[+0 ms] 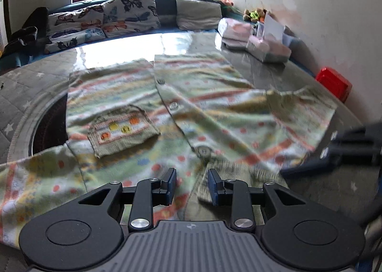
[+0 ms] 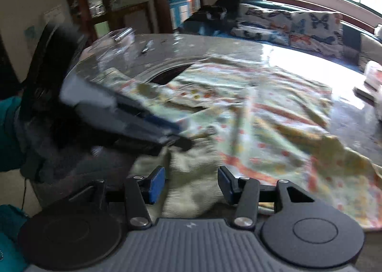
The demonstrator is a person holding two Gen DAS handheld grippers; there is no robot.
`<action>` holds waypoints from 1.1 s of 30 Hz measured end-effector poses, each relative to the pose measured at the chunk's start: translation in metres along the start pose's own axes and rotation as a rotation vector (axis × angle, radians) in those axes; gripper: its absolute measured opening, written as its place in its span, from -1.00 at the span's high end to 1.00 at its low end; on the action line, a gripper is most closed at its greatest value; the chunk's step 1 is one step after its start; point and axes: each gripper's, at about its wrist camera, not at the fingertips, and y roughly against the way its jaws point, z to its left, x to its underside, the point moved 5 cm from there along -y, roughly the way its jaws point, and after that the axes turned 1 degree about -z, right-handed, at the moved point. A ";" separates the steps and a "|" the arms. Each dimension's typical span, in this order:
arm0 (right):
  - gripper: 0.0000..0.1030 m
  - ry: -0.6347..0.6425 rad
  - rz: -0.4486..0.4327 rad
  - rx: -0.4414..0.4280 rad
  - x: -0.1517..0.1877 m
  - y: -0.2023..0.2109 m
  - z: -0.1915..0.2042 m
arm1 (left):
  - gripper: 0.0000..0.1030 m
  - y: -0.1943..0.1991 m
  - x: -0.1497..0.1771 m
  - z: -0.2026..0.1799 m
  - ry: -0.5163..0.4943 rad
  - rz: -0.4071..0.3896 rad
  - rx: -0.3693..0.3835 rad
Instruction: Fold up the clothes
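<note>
Both hand-held grippers, left [image 1: 192, 184] and right [image 2: 191, 184], are hovering half open and empty, so I am risking pinching only one cardigan [image 1: 181, 109] layer.

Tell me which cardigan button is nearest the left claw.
The lowest button, just above the ribbed collar; the other two sit farther up the placket from the left claw.

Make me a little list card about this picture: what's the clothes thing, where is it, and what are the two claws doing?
clothes: striped, dotted green knit cardigan with buttons, spread flat
pocket: patch pocket with coloured dots
where: shiny round grey table
left claw: open, over the ribbed edge
right claw: open, over the ribbed edge
folded yet: no
</note>
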 end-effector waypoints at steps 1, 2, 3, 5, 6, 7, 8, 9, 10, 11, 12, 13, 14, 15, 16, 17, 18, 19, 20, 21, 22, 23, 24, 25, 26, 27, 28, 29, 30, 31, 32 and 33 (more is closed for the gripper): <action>0.03 -0.013 -0.010 0.017 -0.002 0.001 -0.005 | 0.38 0.001 0.002 -0.001 -0.011 -0.004 -0.002; 0.03 -0.026 -0.019 0.034 -0.003 0.002 -0.011 | 0.39 0.001 0.003 -0.002 -0.022 -0.009 -0.005; 0.04 -0.041 -0.026 0.048 -0.005 -0.001 -0.016 | 0.39 0.002 0.003 -0.003 -0.028 -0.009 -0.008; 0.05 -0.072 -0.038 0.071 -0.008 -0.008 -0.026 | 0.39 0.002 0.003 -0.004 -0.030 -0.009 -0.010; 0.07 -0.087 -0.040 0.081 -0.009 -0.013 -0.030 | 0.39 0.002 0.003 -0.004 -0.031 -0.008 -0.011; 0.08 -0.101 -0.043 0.091 -0.009 -0.018 -0.033 | 0.39 0.003 0.003 -0.004 -0.031 -0.007 -0.011; 0.08 -0.114 -0.046 0.101 -0.010 -0.022 -0.037 | 0.38 0.003 0.003 -0.004 -0.030 -0.006 -0.011; 0.11 -0.121 -0.051 0.114 -0.011 -0.026 -0.039 | 0.38 0.003 0.004 -0.003 -0.030 -0.006 -0.012; 0.14 -0.124 -0.053 0.128 -0.013 -0.031 -0.042 | 0.37 0.003 0.004 -0.003 -0.031 -0.006 -0.012; 0.19 -0.128 -0.050 0.141 -0.013 -0.036 -0.045 | 0.37 0.003 0.004 -0.003 -0.031 -0.006 -0.013; 0.22 -0.133 -0.047 0.154 -0.014 -0.040 -0.047 | 0.37 0.003 0.004 -0.003 -0.032 -0.006 -0.013; 0.24 -0.133 -0.041 0.168 -0.013 -0.044 -0.050 | 0.37 0.003 0.004 -0.003 -0.033 -0.006 -0.013; 0.24 -0.131 -0.034 0.187 -0.012 -0.048 -0.053 | 0.37 0.003 0.004 -0.003 -0.033 -0.006 -0.014; 0.26 -0.132 -0.026 0.198 -0.010 -0.051 -0.056 | 0.37 0.003 0.004 -0.003 -0.033 -0.007 -0.013; 0.29 -0.132 -0.020 0.209 -0.009 -0.053 -0.058 | 0.37 0.003 0.004 -0.003 -0.032 -0.007 -0.012; 0.31 -0.126 -0.020 0.228 -0.008 -0.053 -0.060 | 0.36 0.003 0.004 -0.003 -0.031 -0.007 -0.011; 0.31 -0.121 -0.019 0.246 -0.007 -0.053 -0.061 | 0.36 0.003 0.004 -0.003 -0.031 -0.007 -0.011; 0.31 -0.117 -0.017 0.258 -0.006 -0.051 -0.062 | 0.35 0.003 0.005 -0.003 -0.033 -0.007 -0.011; 0.30 -0.114 -0.015 0.271 -0.006 -0.050 -0.063 | 0.32 0.003 0.005 -0.003 -0.034 -0.007 -0.011; 0.30 -0.111 -0.013 0.287 -0.005 -0.049 -0.064 | 0.31 0.003 0.005 -0.002 -0.034 -0.007 -0.013; 0.30 -0.111 -0.012 0.299 -0.003 -0.047 -0.066 | 0.27 0.002 0.005 -0.002 -0.033 -0.006 -0.015; 0.29 -0.122 -0.015 0.297 -0.001 -0.044 -0.068 | 0.24 0.002 0.005 -0.001 -0.031 -0.005 -0.016; 0.29 -0.133 -0.019 0.295 0.002 -0.041 -0.070 | 0.24 0.002 0.004 -0.001 -0.030 -0.004 -0.016; 0.29 -0.144 -0.022 0.293 0.004 -0.038 -0.073 | 0.23 0.002 0.004 -0.001 -0.030 -0.003 -0.016; 0.29 -0.155 -0.026 0.291 0.006 -0.035 -0.075 | 0.23 0.002 0.004 -0.001 -0.030 -0.002 -0.016; 0.28 -0.166 -0.030 0.289 0.009 -0.032 -0.077 | 0.23 0.002 0.004 -0.001 -0.031 0.000 -0.017; 0.28 -0.177 -0.033 0.287 0.011 -0.029 -0.080 | 0.21 0.002 0.003 -0.001 -0.031 0.001 -0.019; 0.29 -0.188 -0.037 0.286 0.013 -0.026 -0.082 | 0.20 0.002 0.002 -0.001 -0.032 0.001 -0.021; 0.27 -0.200 -0.041 0.284 0.016 -0.023 -0.084 | 0.19 0.002 0.001 0.000 -0.032 0.000 -0.023; 0.26 -0.214 -0.047 0.286 0.017 -0.018 -0.087 | 0.19 0.003 0.000 0.000 -0.032 0.000 -0.025; 0.19 -0.231 -0.053 0.287 0.018 -0.014 -0.090 | 0.18 0.003 -0.001 0.000 -0.031 -0.003 -0.026; 0.10 -0.258 -0.064 0.284 0.020 -0.009 -0.095 | 0.17 0.004 -0.003 0.000 -0.031 -0.008 -0.026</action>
